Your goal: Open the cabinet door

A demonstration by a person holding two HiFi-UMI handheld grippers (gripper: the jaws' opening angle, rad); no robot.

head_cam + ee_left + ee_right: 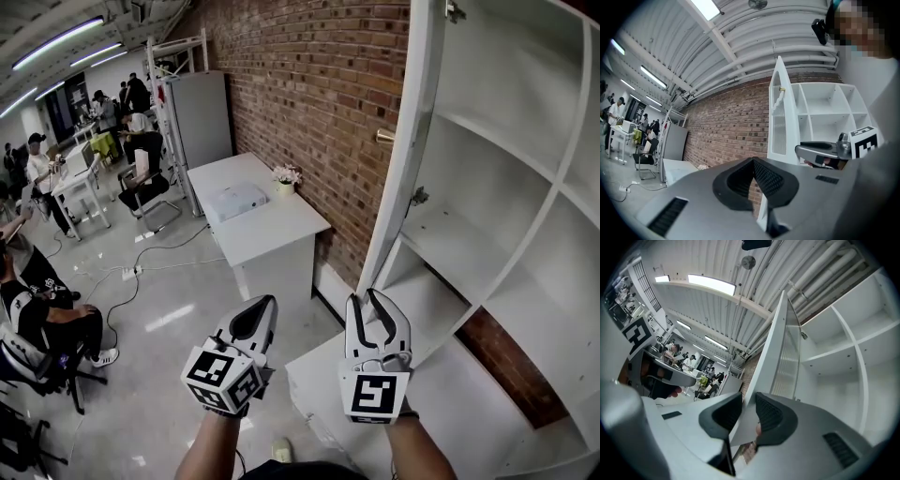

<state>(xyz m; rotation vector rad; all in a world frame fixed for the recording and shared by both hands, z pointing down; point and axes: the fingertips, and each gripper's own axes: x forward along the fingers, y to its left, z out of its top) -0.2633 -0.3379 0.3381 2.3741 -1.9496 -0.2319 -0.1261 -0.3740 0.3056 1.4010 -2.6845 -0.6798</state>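
Observation:
The white cabinet door [403,159] stands swung open, edge-on to me, with a brass knob [385,137] on its far side. My right gripper [367,298] is shut on the door's lower edge. In the right gripper view the door [780,348] runs up from between the dark pads [769,414], which press on it from both sides. My left gripper [265,302] hangs to the left of the door, shut and empty. Its pads [766,178] meet, and the door [780,122] stands beyond them. The open cabinet [506,187] shows bare white shelves.
A brick wall [309,94] runs behind the door. A white desk [272,234] against it carries a projector [234,200] and a small flower pot [286,178]. A grey locker [202,117] stands farther back. People sit at the left [37,309].

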